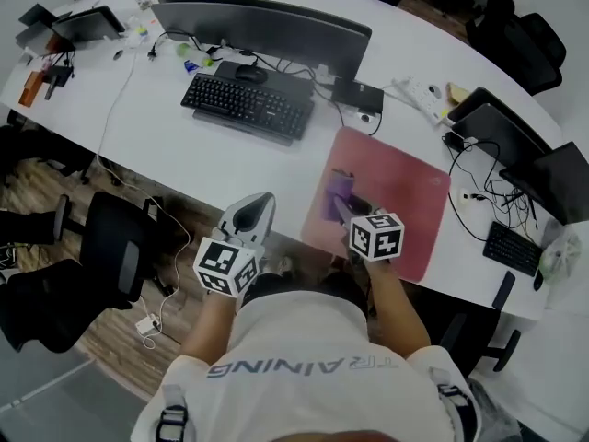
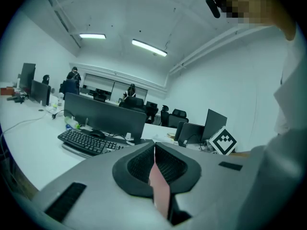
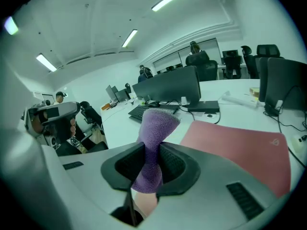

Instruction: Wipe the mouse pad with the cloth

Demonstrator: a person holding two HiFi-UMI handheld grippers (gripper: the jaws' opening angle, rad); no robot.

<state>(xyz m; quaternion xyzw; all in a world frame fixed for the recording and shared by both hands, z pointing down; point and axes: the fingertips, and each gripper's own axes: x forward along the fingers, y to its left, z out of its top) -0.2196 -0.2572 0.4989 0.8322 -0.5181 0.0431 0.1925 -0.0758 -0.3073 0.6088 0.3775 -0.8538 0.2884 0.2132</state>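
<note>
A pink mouse pad point(image 1: 396, 196) lies on the white desk, right of the keyboard; it also shows at the right of the right gripper view point(image 3: 240, 143). My right gripper point(image 1: 342, 205) is shut on a purple cloth point(image 1: 337, 191) and hovers over the pad's near left part. In the right gripper view the cloth point(image 3: 153, 143) is pinched between the jaws and sticks up above them. My left gripper point(image 1: 250, 217) is held off the desk's front edge, left of the pad, its jaws closed with nothing between them point(image 2: 154, 164).
A black keyboard point(image 1: 247, 106) and a wide monitor point(image 1: 267, 26) stand at the back left of the pad. Cables and a laptop point(image 1: 497, 132) lie to the pad's right. Office chairs point(image 1: 115, 247) stand on the floor by the desk's front edge.
</note>
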